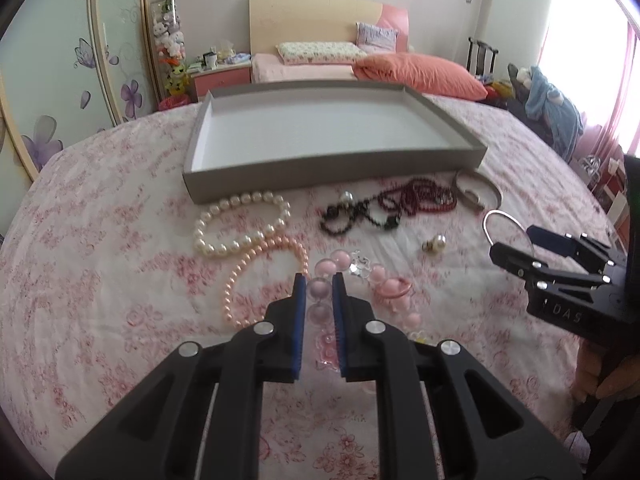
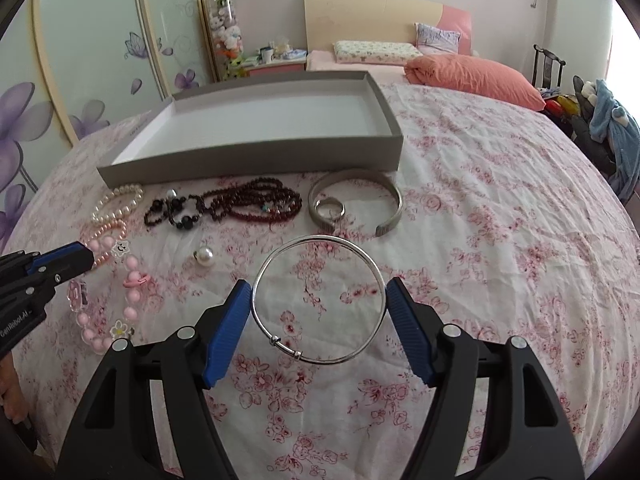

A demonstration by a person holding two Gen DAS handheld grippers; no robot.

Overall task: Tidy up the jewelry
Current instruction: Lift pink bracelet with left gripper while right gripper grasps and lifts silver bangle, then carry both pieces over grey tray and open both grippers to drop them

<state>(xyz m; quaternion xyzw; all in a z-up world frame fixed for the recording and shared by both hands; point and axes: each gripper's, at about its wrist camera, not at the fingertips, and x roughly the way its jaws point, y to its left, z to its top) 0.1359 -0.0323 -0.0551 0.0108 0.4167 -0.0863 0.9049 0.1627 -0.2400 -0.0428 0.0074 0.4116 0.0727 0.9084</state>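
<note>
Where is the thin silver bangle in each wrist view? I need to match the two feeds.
Left wrist view: thin silver bangle sits at far right, partly hidden behind the right tool.
Right wrist view: the bangle lies flat at centre, between the right tool's open blue pads.
Shared landmark: the grey tray, beyond the jewelry in both views.

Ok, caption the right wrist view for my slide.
Open right claw straddles a thin silver bangle on the floral bedspread, grey tray beyond.

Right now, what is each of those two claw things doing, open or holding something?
Left gripper: open around a pink bead bracelet, not clamped.
Right gripper: open, straddling the thin silver bangle.
</note>
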